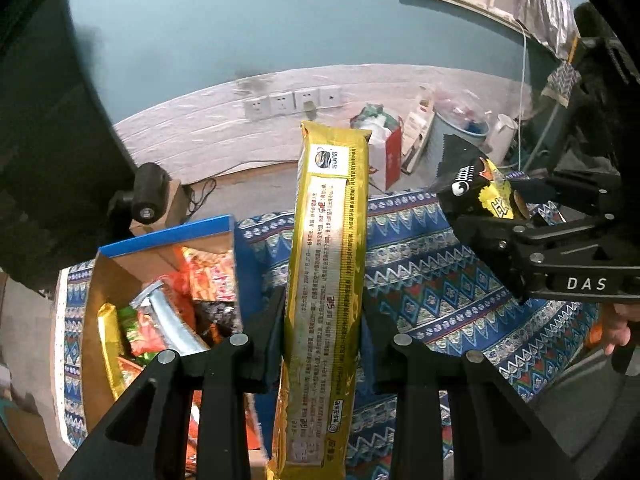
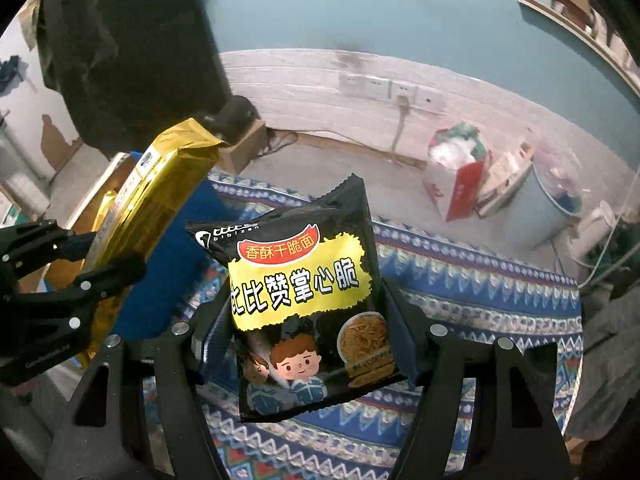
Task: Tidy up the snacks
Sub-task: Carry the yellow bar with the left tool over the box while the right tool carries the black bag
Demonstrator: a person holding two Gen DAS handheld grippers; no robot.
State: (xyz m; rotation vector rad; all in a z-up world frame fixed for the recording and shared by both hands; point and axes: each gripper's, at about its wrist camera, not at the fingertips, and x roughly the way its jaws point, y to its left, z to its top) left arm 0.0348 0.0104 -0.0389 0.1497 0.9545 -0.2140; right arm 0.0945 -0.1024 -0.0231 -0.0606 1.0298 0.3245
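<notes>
Right up against the left wrist camera, the left gripper [image 1: 322, 320] is clamped on a long gold foil biscuit sleeve [image 1: 326, 280], fingers pressed in on both sides around the middle, with the pack sticking straight out ahead and lifted off the surface. Same deal on the other side: the right gripper [image 2: 304, 336] is closed around a black crispy-noodle snack bag with a yellow label and cartoon kids [image 2: 308, 300], held up above the blue patterned tablecloth [image 2: 480, 292]. Both snacks are in the air, neither touching the cloth. Off to the left sits an open cardboard box with a blue rim [image 1: 168, 236], and it's already got a pile of packets in it: orange and red wrappers, a silver one, and another gold sleeve leaning along the near wall. So I'd say we're in the carry step, both hands loaded and the box being the obvious drop spot. Next move probably means swinging the gold sleeve left over the box and tipping it down so it lies flat alongside the others, since it's long and could jam across the top. The noodle bag is puffy and light, so it should just drop in wherever there's a gap once the left hand is out of the way.
</notes>
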